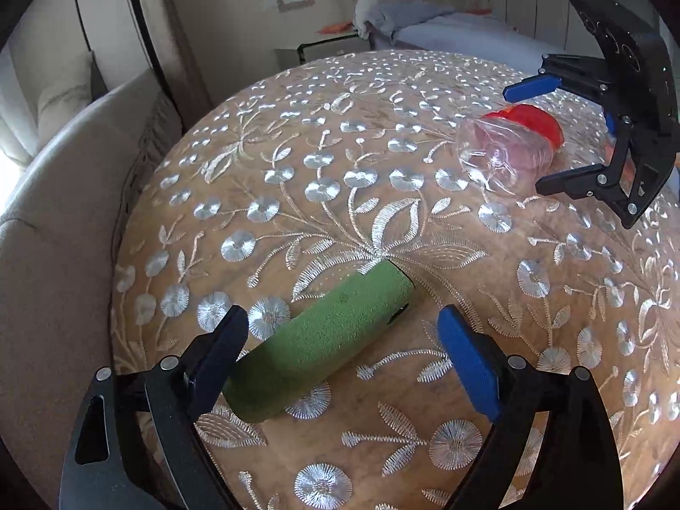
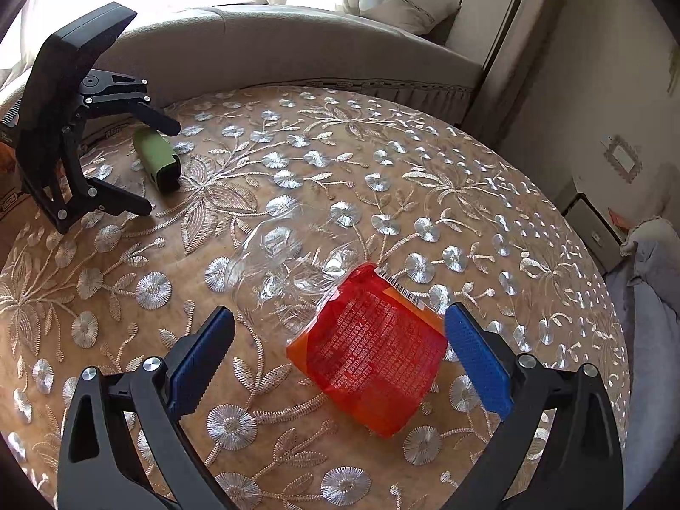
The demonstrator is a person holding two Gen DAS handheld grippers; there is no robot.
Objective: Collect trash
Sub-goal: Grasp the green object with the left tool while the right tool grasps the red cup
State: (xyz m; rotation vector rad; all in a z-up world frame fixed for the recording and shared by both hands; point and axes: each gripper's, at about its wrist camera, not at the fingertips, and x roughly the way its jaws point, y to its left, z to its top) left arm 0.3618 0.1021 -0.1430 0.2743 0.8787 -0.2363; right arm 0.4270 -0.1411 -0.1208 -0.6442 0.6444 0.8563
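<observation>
A green felt-covered tube lies on the round table's embroidered cloth, between the fingers of my left gripper. That gripper is open; its right pad stands clear of the tube, and its left finger overlaps the tube's near end. A crushed clear plastic bottle with a red label lies between the fingers of my open right gripper, the right pad close beside the label's edge. In each view the other gripper shows too: the right gripper around the bottle, the left gripper around the tube.
A beige sofa curves round the table's far side, also the sofa at left. A bed with grey bedding and a nightstand stand beyond the table. The table's edge drops off toward the bed.
</observation>
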